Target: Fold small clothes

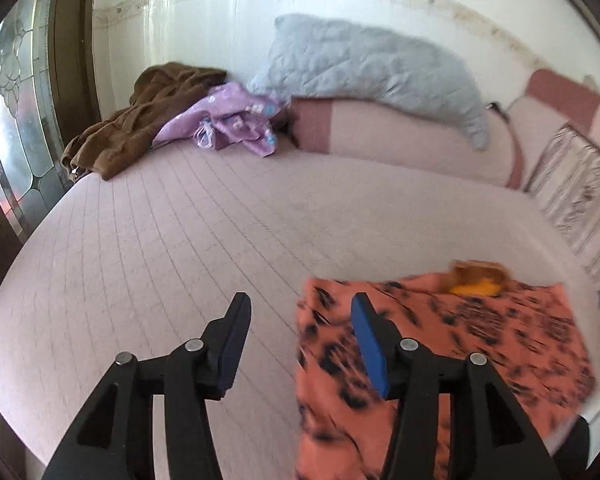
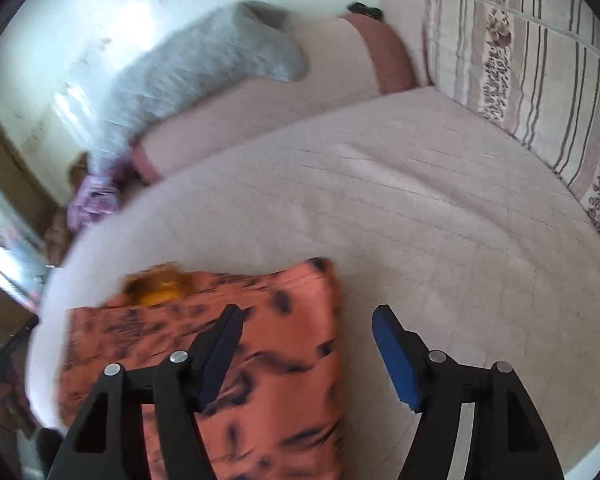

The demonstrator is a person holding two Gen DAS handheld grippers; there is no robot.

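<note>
The orange patterned garment (image 1: 440,344) is lying flat on the pink quilted bed (image 1: 160,240), near its front edge, in what looks like a roughly rectangular folded shape; a yellow patch (image 1: 474,288) is showing at its far edge, and what it belongs to cannot be told through the blur. It is being judged that a fold on this piece is already made or nearly made, since its edges are lying fairly straight and nothing is being lifted.

The left tool (image 1: 300,320) is being held with its jaws apart and nothing between them; its right finger is hanging over the garment's left edge, and contact cannot be made out. The right tool (image 2: 308,328) is likewise being held apart and empty, its left finger over the garment's right part and its right finger over bare bed.

Work is being judged as unfinished: a crumpled purple garment (image 1: 228,124) and a brown garment (image 1: 140,120) are lying in a heap at the far left corner of the bed, unfolded. Whether the brown one counts among the small clothes cannot be told. A grey quilted pillow (image 1: 372,68) is leaning against the wall behind a pink bolster (image 1: 400,136), and a striped floral cushion (image 2: 540,60) is lying along the right side.

No basket, box or other container is being shown in either view, so nothing can be reported as held in one.
</note>
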